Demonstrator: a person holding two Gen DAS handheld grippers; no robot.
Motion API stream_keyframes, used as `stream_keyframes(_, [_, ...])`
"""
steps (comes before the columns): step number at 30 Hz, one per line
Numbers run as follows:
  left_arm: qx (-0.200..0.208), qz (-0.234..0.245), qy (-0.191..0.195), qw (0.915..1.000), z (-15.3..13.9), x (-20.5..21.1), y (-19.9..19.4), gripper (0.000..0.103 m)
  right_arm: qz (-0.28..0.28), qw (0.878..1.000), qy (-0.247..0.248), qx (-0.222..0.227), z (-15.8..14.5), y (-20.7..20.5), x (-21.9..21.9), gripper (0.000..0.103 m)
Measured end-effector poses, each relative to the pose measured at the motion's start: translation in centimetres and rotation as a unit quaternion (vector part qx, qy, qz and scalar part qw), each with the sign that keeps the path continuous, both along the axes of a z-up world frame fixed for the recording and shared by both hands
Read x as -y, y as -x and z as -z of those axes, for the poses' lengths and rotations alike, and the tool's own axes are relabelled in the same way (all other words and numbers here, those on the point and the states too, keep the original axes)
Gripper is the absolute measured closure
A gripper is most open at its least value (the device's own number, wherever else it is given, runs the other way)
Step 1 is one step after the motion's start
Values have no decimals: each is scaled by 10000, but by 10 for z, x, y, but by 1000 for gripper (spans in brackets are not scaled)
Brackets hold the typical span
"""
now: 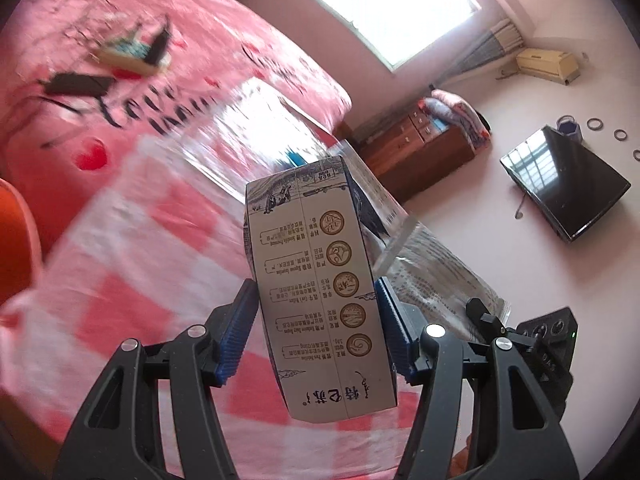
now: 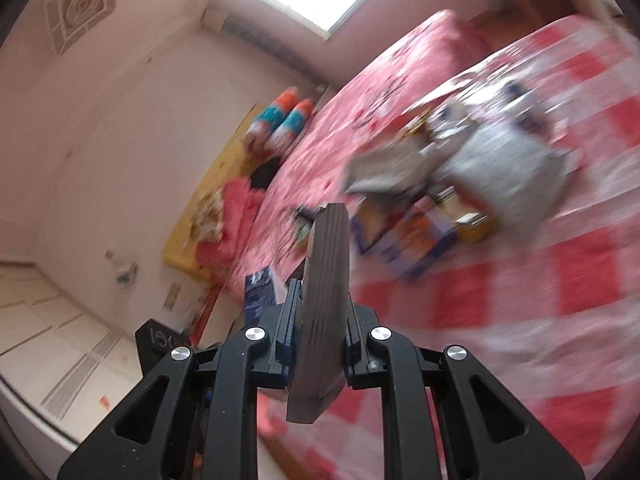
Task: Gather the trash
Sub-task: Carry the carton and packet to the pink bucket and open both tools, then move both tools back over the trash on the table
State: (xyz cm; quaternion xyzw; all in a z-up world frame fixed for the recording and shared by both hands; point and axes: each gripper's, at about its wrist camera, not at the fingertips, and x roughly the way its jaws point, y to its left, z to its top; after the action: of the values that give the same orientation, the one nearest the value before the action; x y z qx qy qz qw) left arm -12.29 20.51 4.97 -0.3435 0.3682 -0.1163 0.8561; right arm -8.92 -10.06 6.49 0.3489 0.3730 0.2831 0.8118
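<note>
My left gripper (image 1: 316, 308) is shut on a white milk carton (image 1: 320, 292) printed with brown round emblems; both blue pads press its sides, and it is lifted above the pink and white checked cloth (image 1: 132, 264). Behind the carton a silvery foil wrapper (image 1: 436, 280) hangs. My right gripper (image 2: 320, 312) is shut on a flat grey slab of cardboard (image 2: 322, 300) held edge-on. In the right wrist view a blurred heap of wrappers and small boxes (image 2: 452, 172) lies on the checked cloth (image 2: 560, 280).
A pink bed cover (image 1: 168, 40) carries a small box (image 1: 132, 52) and a dark flat object (image 1: 78, 84). A wooden cabinet (image 1: 420, 148) and a black television (image 1: 564, 184) are on the right side. Rolled pillows (image 2: 280, 120) lie by the wall. An orange chair edge (image 1: 16, 240) shows left.
</note>
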Motion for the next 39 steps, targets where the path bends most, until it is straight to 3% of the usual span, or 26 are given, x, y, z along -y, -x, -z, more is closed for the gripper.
stream_keyframes(5, [169,-675,-440,9966,-8,-57,37,42,-1024,9946,30,-187,4,-18,-88,84])
stream_keyframes(11, [-30,-1673,-860,9821,3,-133,76,42,-2038,9779,380,-263,11,-35,-197,84])
stream_keyframes(16, [-447,-2255,-976,9683,33,-180,98,42,-2643,9609,742,-362,33,-39,-274,84])
stream_keyframes(22, [-974,-2551,-1134,9553,79,-211,106,40,-3034,9406,1441,-498,75,-41,-343,79])
stream_keyframes(23, [-1082,-2598,-1164,9525,87,-214,107,39,-3047,9381,1564,-520,82,-41,-349,77])
stream_keyframes(24, [-1132,-2635,-1193,9506,92,-216,109,38,-3046,9373,1605,-541,86,-42,-349,63])
stream_keyframes(25, [-1166,-2663,-1241,9487,96,-218,109,27,-2975,9380,1676,-606,92,-44,-349,46])
stream_keyframes(26, [-1215,-2716,-1323,9455,98,-219,111,22,-2924,9391,1690,-635,94,-42,-351,41])
stream_keyframes(32, [-1007,-2778,-1730,9396,96,-223,124,21,-2628,9478,1803,-117,72,-43,-330,28])
stream_keyframes(39, [-241,-2810,-2296,9315,67,-207,137,17,-2222,9528,1932,739,40,-37,-298,20])
